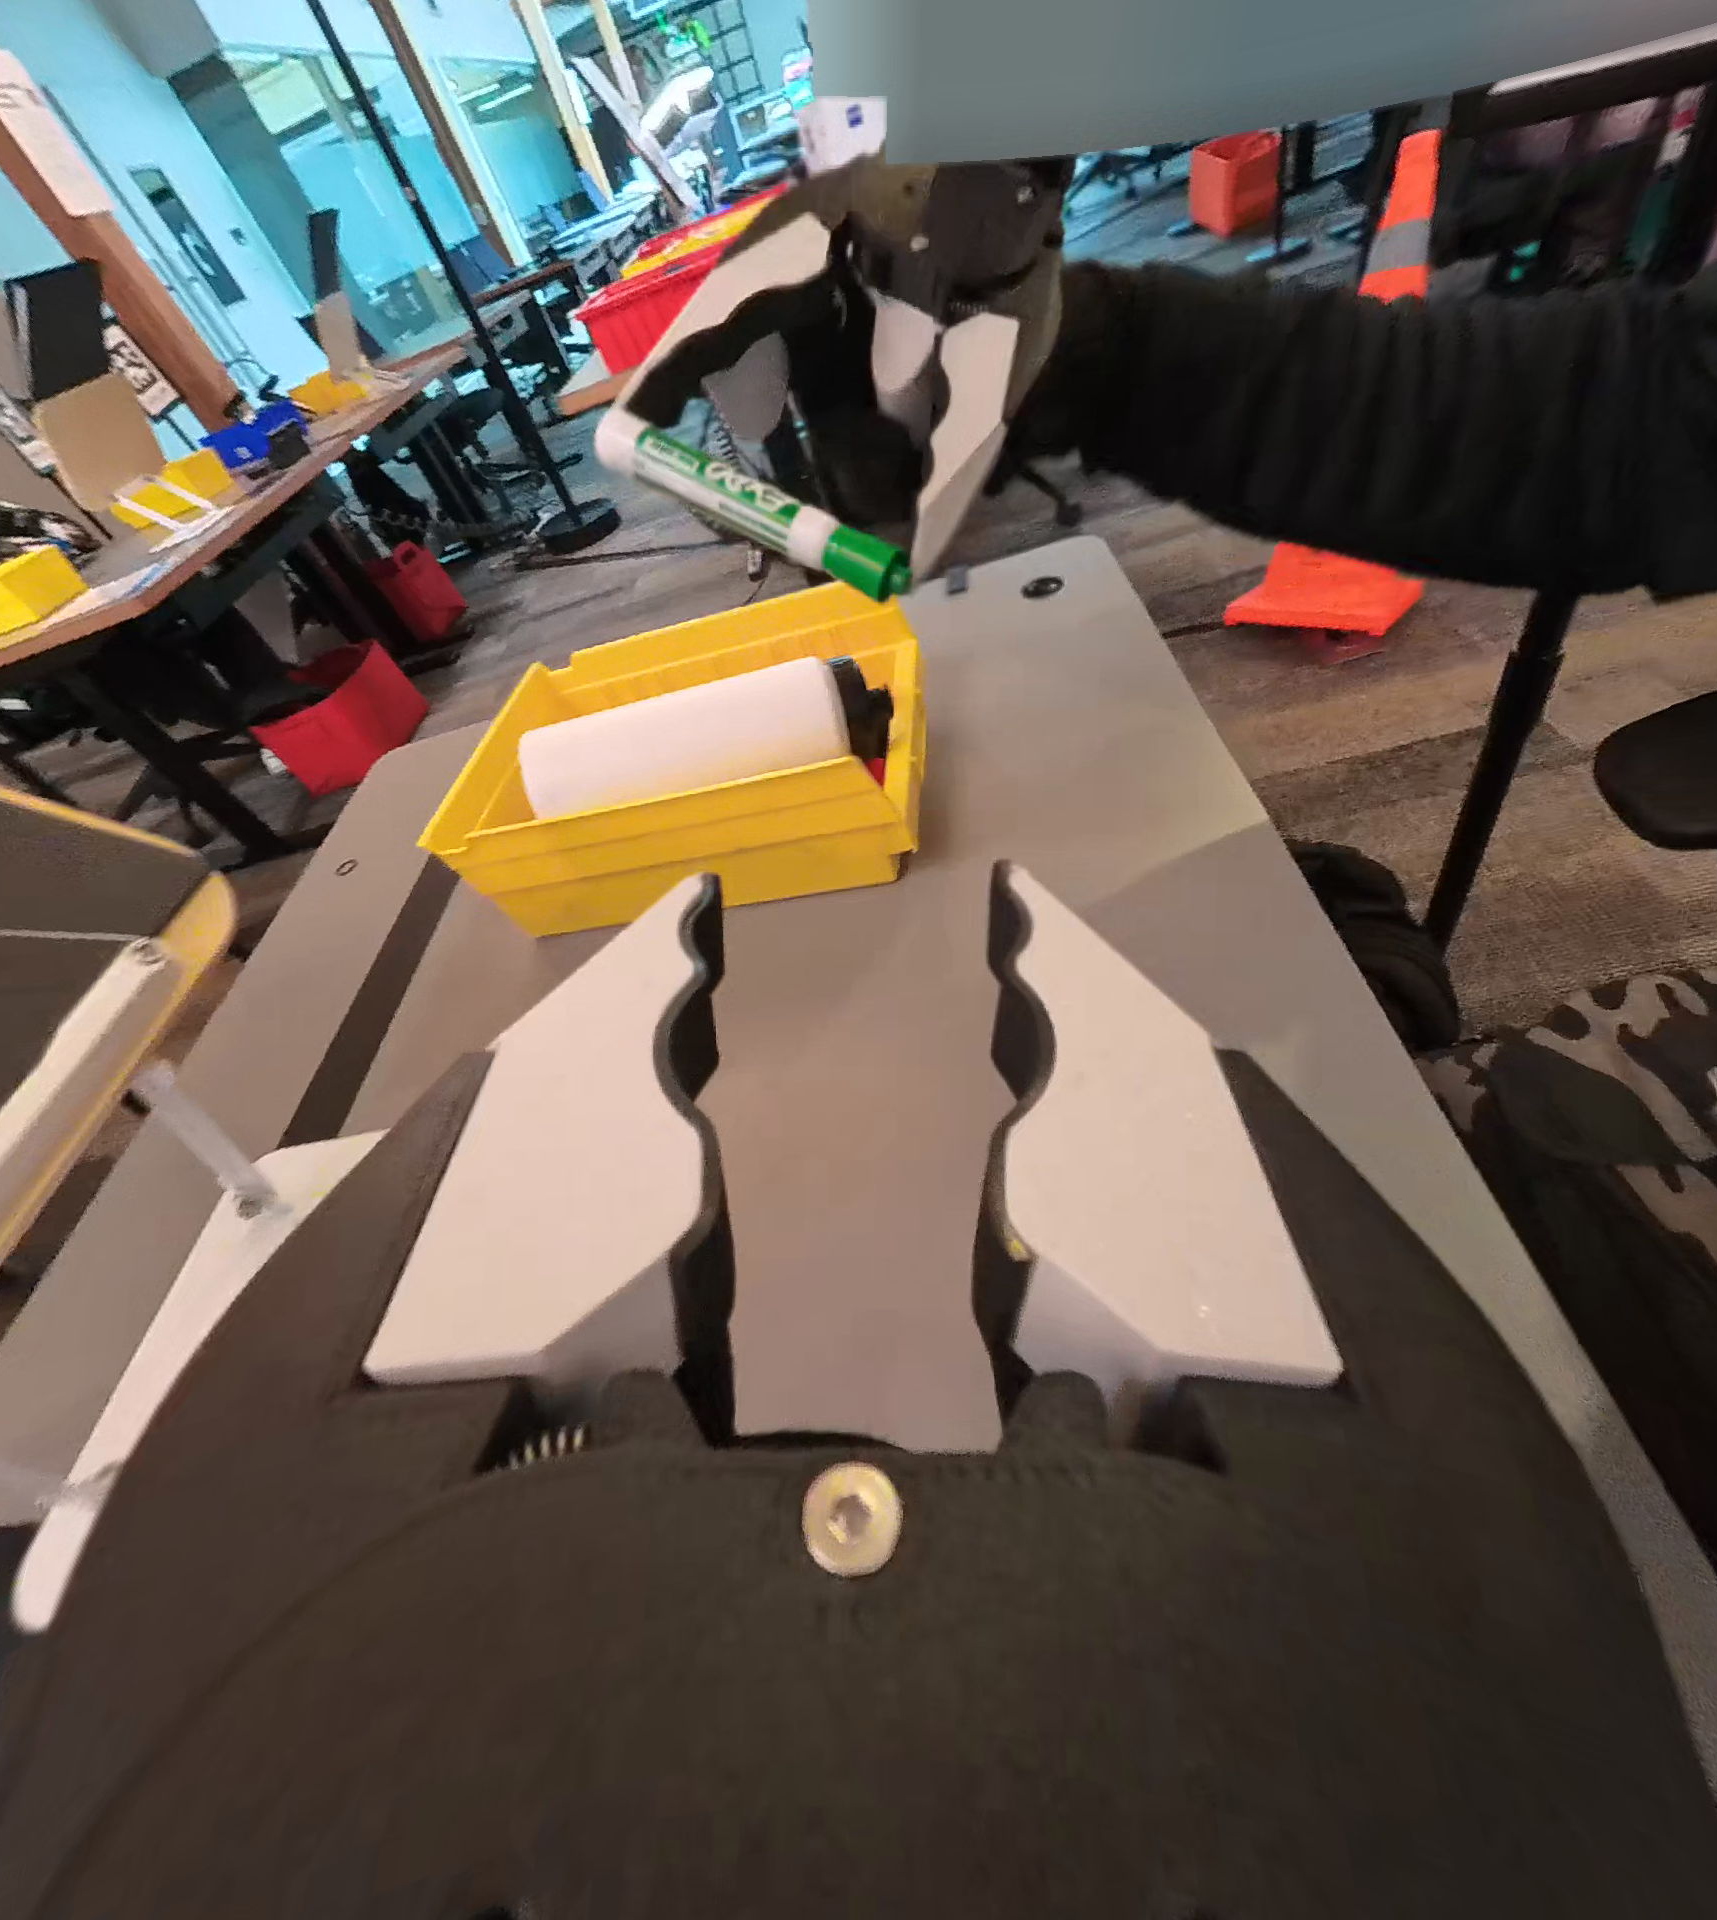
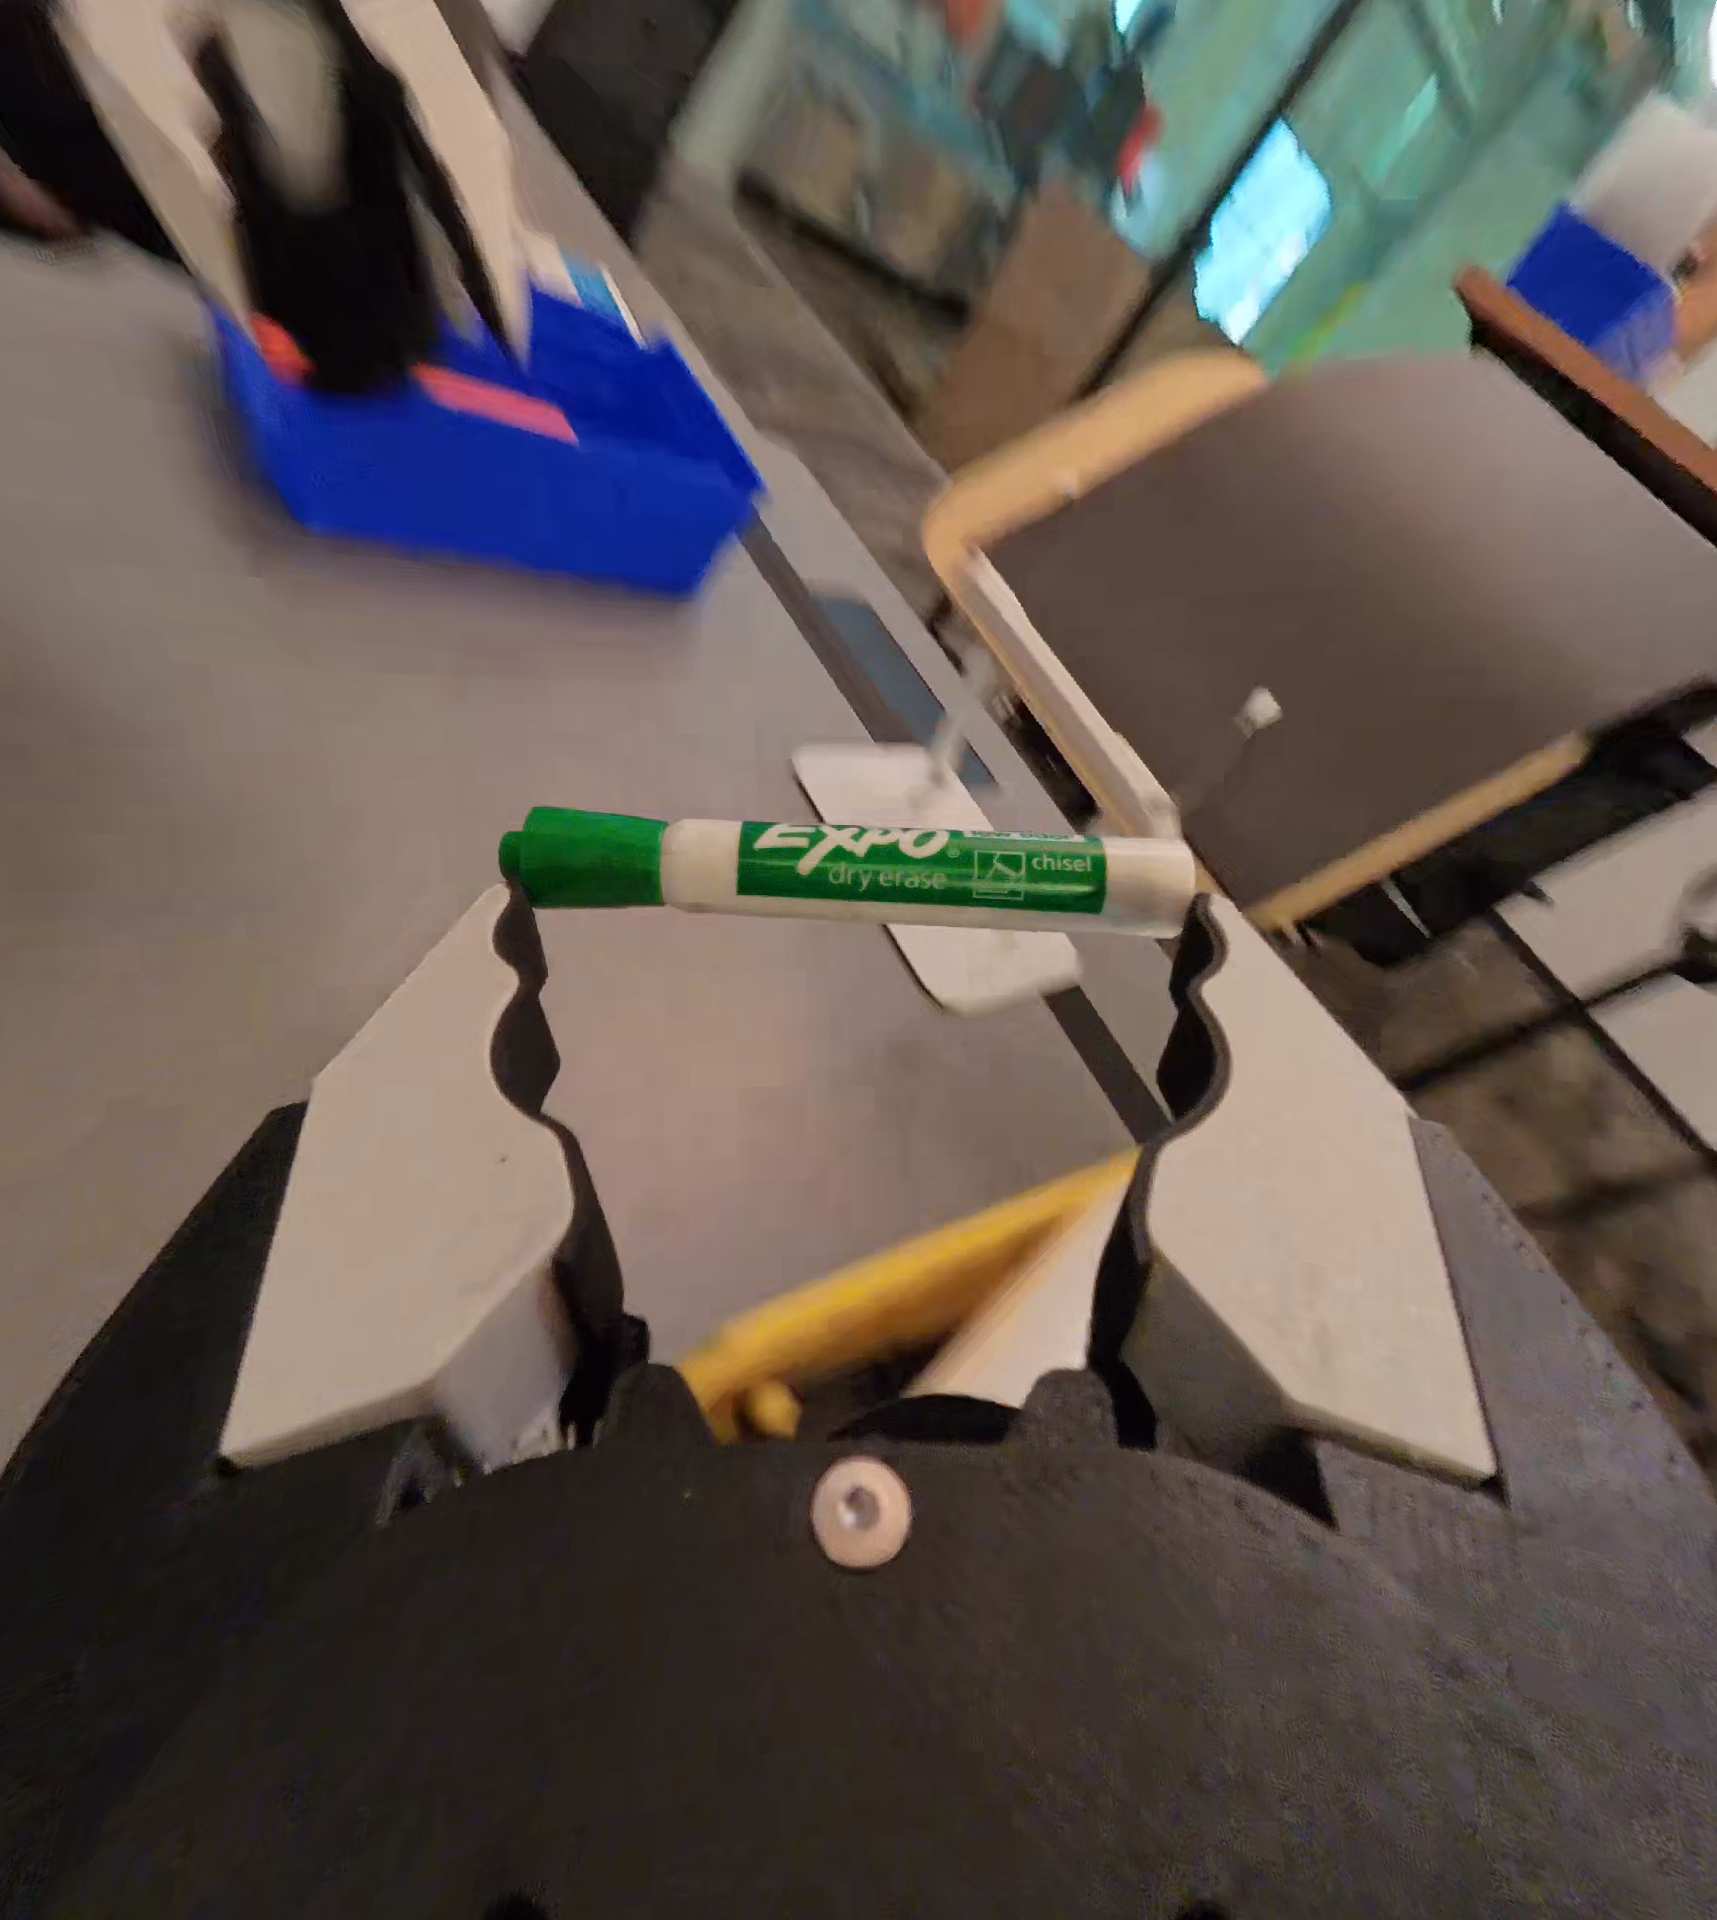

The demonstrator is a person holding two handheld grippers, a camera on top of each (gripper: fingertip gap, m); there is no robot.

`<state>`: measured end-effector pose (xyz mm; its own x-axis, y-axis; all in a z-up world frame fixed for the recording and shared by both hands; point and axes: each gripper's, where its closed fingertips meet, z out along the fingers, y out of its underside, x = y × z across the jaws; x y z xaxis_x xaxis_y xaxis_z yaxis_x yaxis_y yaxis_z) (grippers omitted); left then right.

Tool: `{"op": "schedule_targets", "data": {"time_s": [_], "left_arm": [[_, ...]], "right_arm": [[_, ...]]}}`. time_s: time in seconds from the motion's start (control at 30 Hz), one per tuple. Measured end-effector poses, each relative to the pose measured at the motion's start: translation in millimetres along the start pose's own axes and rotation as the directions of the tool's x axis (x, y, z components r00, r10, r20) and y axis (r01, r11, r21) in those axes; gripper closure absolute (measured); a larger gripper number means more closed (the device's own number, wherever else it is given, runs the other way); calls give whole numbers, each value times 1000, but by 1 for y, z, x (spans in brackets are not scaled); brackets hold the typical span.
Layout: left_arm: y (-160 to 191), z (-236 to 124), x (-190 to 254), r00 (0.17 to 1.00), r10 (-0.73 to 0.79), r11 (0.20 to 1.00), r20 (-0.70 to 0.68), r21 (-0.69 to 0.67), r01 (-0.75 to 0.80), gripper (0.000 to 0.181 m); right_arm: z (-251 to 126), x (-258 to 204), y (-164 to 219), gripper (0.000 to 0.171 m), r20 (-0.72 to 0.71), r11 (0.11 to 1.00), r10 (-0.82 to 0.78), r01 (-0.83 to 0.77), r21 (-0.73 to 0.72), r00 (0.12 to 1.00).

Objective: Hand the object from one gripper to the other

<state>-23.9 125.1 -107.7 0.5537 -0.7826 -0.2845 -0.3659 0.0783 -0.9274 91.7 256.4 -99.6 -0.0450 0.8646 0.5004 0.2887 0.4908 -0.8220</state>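
A green and white dry-erase marker (image 2: 895, 873) is clamped end to end between the fingertips of my right gripper (image 2: 849, 904), cap at the left tip, and held in the air above the grey table (image 2: 158, 831). The left wrist view shows the same right gripper (image 1: 771, 499) up and ahead, holding the marker (image 1: 729, 488) above the far end of the yellow bin (image 1: 688, 873). My left gripper (image 1: 854, 904) is open and empty, low over the table, just short of the bin. It shows blurred at the top left of the right wrist view (image 2: 345, 208).
The yellow bin holds a white bottle (image 1: 688, 738) with a black cap. A blue bin (image 2: 480, 468) stands on the table under the left gripper. A chair (image 2: 1353, 582) stands by the table edge. A black sleeve (image 1: 1405, 416) reaches in from the right.
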Motion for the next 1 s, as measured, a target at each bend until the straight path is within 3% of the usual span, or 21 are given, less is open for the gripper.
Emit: {"op": "schedule_targets", "data": {"time_s": [0.13,0.3,0.4,0.57,0.73,1.0], "left_arm": [[14,-18,-17,996,20,997,86,-71,-13,158],[31,-31,-36,987,19,990,158,-143,4,158],[37,-38,-45,981,40,984,190,-180,-5,157],[37,-46,-52,975,57,981,213,-195,-15,156],[40,-48,-55,973,63,978,222,-207,-16,156],[43,-42,-57,972,69,973,223,-229,-16,154]], "right_arm": [[-30,55,71,52,-98,934,-130,89,-346,987],[-65,101,151,53,-25,676,-307,199,-710,952],[-79,115,188,52,127,479,-358,299,-825,925],[-86,116,244,53,326,309,-280,407,-860,903],[-80,102,277,52,400,294,-200,444,-846,894],[-81,106,276,53,382,317,-215,434,-843,899]]}}
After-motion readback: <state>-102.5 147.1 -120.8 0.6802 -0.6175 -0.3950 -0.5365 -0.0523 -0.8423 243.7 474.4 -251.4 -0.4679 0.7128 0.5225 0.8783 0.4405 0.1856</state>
